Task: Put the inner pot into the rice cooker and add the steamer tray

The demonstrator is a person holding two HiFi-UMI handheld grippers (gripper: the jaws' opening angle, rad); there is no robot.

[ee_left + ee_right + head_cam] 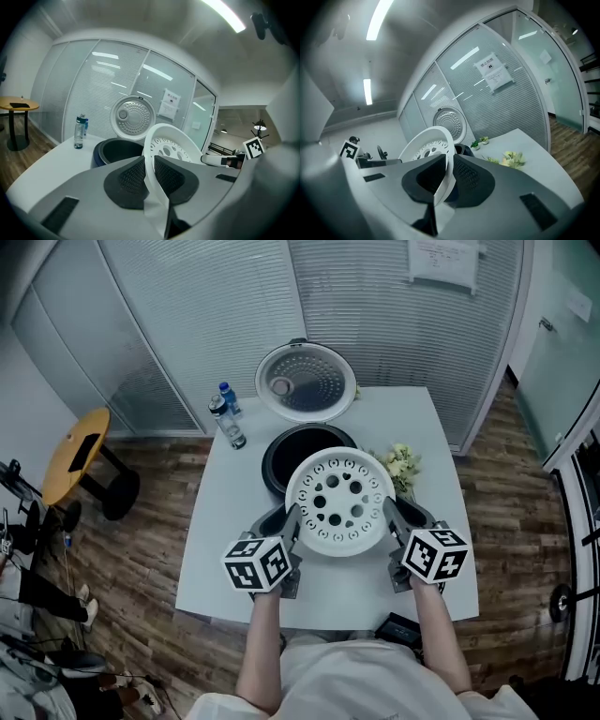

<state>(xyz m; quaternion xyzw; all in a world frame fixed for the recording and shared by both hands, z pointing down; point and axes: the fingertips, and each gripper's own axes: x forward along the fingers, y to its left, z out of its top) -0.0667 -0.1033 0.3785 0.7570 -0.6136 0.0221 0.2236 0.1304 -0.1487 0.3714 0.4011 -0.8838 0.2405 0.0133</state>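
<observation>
Left gripper view shows bottle [78, 133], right's shows flowers [513, 159] | tray [339, 501] face tilts toward me | left gripper [292, 519], right gripper [392, 514] jaws pinch rim

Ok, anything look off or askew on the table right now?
Nothing stands out: the left gripper and right gripper pinch opposite edges of the steamer tray near the open rice cooker, its lid raised.

The mouth of the rice cooker [279, 454] lies open, with its raised lid [306, 382] walling off the far side. The steamer tray [339, 501] hangs over the near part of the mouth. Water bottles [230, 426] crowd the cooker's left and a flower sprig [401, 465] its right. The table [225, 559] is bare along its near strip and left side.
</observation>
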